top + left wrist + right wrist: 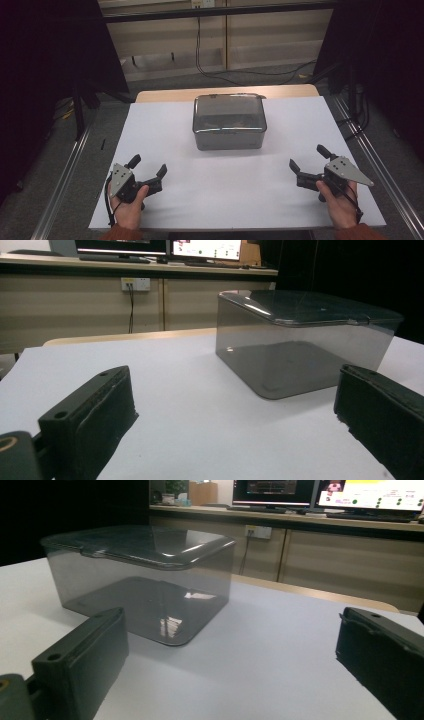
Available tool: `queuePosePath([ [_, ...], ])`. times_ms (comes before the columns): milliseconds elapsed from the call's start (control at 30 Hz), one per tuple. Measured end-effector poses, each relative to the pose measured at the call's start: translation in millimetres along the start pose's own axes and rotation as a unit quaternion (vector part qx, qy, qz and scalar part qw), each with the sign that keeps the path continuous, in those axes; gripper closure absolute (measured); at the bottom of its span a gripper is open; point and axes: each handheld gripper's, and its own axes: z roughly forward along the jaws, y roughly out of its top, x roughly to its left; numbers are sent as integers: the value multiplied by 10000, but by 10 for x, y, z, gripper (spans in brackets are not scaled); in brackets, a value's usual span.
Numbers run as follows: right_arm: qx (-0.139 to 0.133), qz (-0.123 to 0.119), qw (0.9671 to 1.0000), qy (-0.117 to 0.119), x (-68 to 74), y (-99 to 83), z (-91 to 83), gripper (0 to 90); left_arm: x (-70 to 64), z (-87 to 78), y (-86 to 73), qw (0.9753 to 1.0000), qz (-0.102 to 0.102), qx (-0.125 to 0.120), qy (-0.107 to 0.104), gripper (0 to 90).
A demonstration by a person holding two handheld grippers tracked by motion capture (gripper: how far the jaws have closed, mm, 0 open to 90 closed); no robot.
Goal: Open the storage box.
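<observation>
Two hands rest low at the near edge of the table (165,130), one at each side, wrists angled inward. Left gripper (148,167) and right gripper (308,158) both have jaws spread wide, holding nothing, hovering just above the white surface. One smoky clear box (229,121), lid shut, sits centred toward the far side, well apart from both.

Grey floor (165,85), beige cabinets (270,35), monitors (272,491).
</observation>
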Motion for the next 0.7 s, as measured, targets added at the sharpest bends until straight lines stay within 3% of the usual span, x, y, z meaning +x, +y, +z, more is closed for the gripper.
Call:
queuePosePath([
  [133,54,-31,10000,-12,10,-10,29,2,-5,9,3,10000,33,-10,10,26],
  [200,171,62,9998,7,11,-13,56,7,-14,18,2,10000,28,-28,4,26],
  [233,209,76,9997,132,29,-17,96,4,-16,19,3,10000,47,-20,-15,26],
  [433,150,-60,9994,302,156,55,199,0,-40,26,-3,9999,76,-15,-73,26],
  [500,227,75,9986,464,181,95,237,1,-39,26,-3,9999,84,-10,-77,26],
  [700,172,-36,9978,640,286,141,323,0,-31,36,-6,9999,89,22,-88,26],
])
